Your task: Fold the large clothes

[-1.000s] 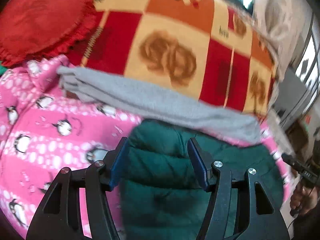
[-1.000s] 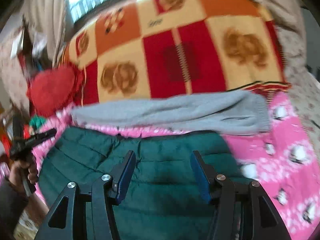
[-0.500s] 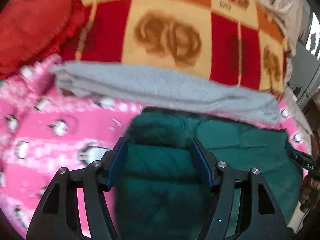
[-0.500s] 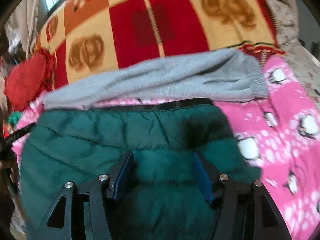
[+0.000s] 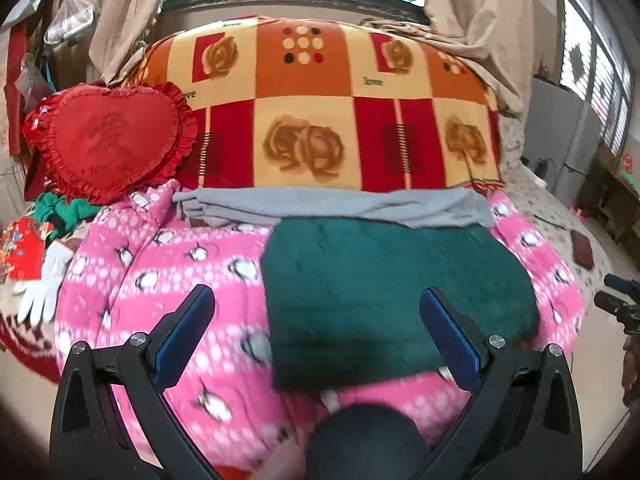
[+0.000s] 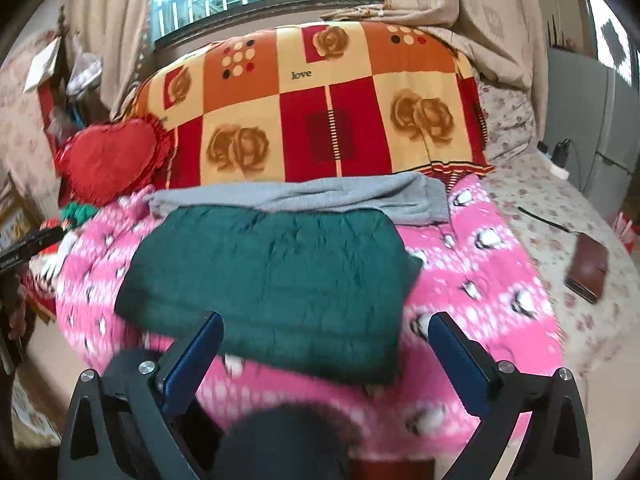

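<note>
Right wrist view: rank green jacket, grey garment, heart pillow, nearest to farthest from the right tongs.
1. Green jacket: folded, just ahead of the open right tongs.
2. Grey garment: behind the jacket, along its far edge.
3. Heart pillow: far left, against the checked blanket.

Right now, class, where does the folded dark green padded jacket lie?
In both wrist views the folded dark green padded jacket lies on the pink penguin-print blanket, its far edge against the folded grey garment, ahead of both open grippers.
</note>
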